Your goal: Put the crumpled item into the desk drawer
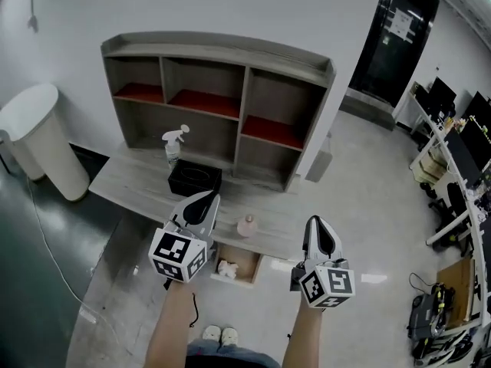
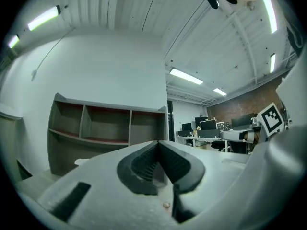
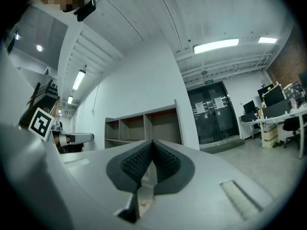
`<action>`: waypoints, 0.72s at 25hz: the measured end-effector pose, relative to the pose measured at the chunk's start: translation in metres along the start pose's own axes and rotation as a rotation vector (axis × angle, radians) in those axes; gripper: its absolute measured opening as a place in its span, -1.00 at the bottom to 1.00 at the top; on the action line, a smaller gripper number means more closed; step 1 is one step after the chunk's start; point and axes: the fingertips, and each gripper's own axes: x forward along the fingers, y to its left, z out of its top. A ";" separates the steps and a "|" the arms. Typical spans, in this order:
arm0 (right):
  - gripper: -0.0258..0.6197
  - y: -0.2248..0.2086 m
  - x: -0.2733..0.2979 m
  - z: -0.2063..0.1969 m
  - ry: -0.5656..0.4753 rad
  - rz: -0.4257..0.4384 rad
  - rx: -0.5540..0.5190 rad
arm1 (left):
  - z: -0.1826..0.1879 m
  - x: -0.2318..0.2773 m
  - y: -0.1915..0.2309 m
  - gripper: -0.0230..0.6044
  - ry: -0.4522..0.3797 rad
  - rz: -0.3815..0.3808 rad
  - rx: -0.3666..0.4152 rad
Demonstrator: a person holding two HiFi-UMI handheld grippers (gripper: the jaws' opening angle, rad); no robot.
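We are seeing the left gripper point(image 1: 205, 199) and right gripper point(image 1: 317, 222) near the desk point(image 1: 130, 179), both jaws fully closed on nothing. The crumpled item point(image 1: 228, 267) is lying in the open drawer point(image 1: 252, 270).

Spray bottle point(image 1: 176, 143) just behind black tissue box point(image 1: 195, 179); white bin point(image 1: 38, 140) at far left.

A white crumpled item point(image 1: 228, 267), bunched into a loose wad, lies inside the drawer point(image 1: 248, 259), towards its left side. The drawer stands pulled open from the near edge of the surface point(image 1: 130, 179), its pale wooden bottom bare to the wad's right.
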 end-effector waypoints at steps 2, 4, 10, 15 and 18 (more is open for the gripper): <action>-0.88 0.002 -0.005 0.006 -0.002 -0.007 -0.003 | 0.013 -0.009 0.000 -0.91 -0.024 0.001 0.002; -0.88 0.003 -0.011 0.008 -0.001 -0.013 -0.004 | 0.020 -0.017 0.000 -0.91 -0.039 0.005 0.003; -0.89 0.009 -0.023 0.015 -0.007 -0.013 0.003 | 0.029 -0.031 0.000 -0.91 -0.056 0.007 0.009; -0.89 0.016 -0.033 0.014 0.010 -0.012 -0.042 | 0.025 -0.038 -0.006 -0.91 -0.050 0.003 0.005; -0.89 0.020 -0.036 0.010 0.021 -0.002 -0.029 | 0.018 -0.041 -0.010 -0.91 -0.029 -0.002 0.001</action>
